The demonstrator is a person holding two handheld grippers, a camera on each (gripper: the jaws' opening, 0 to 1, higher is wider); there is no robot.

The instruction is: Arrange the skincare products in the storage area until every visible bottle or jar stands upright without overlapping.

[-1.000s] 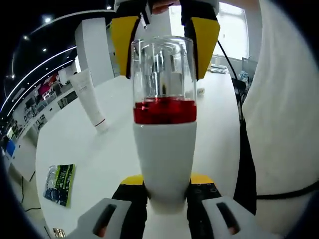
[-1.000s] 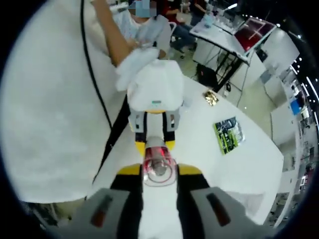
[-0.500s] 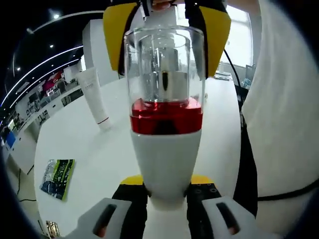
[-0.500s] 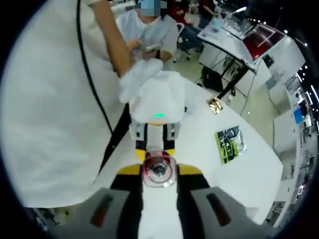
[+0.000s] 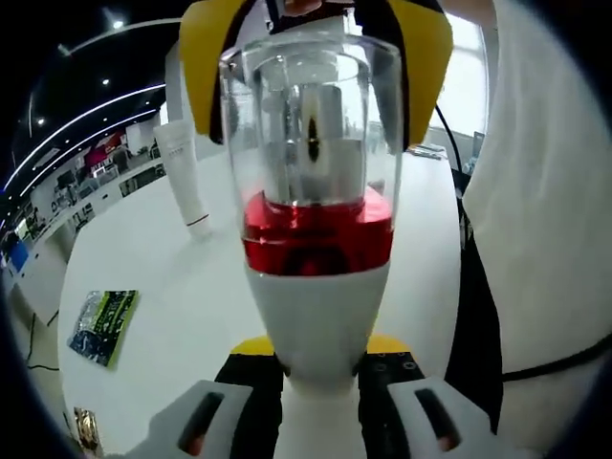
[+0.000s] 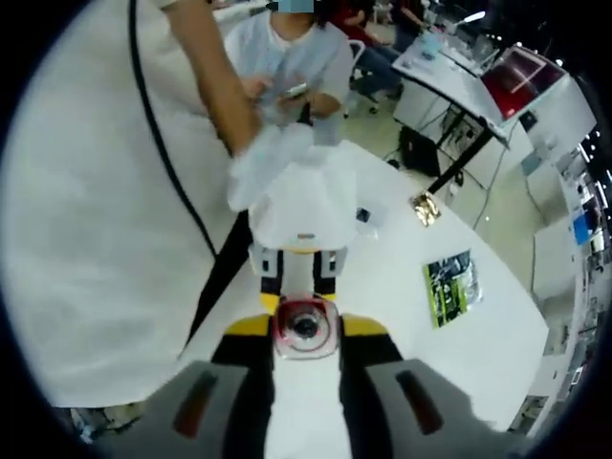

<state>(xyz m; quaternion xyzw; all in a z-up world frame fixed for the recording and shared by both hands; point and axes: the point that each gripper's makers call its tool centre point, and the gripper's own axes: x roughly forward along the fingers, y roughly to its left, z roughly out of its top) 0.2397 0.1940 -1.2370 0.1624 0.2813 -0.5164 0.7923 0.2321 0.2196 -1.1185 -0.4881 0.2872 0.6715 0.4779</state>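
Bench (image 5: 163, 287): white, round, below both claws.
Tube (image 5: 182, 177): white, upright on bench, well apart from held item.
Bottle (image 5: 318, 239): white body, red band, clear cap; held off bench between two claws.
Left claw (image 5: 318, 368): closed on bottle base.
Right claw (image 6: 304, 330): closed about clear cap end (opposite grip).
Sachet (image 5: 101, 323): flat on bench, near edge.
Risk: two-ended hold; uneven pull may slip cap off, or bottle drops and lands lying flat.
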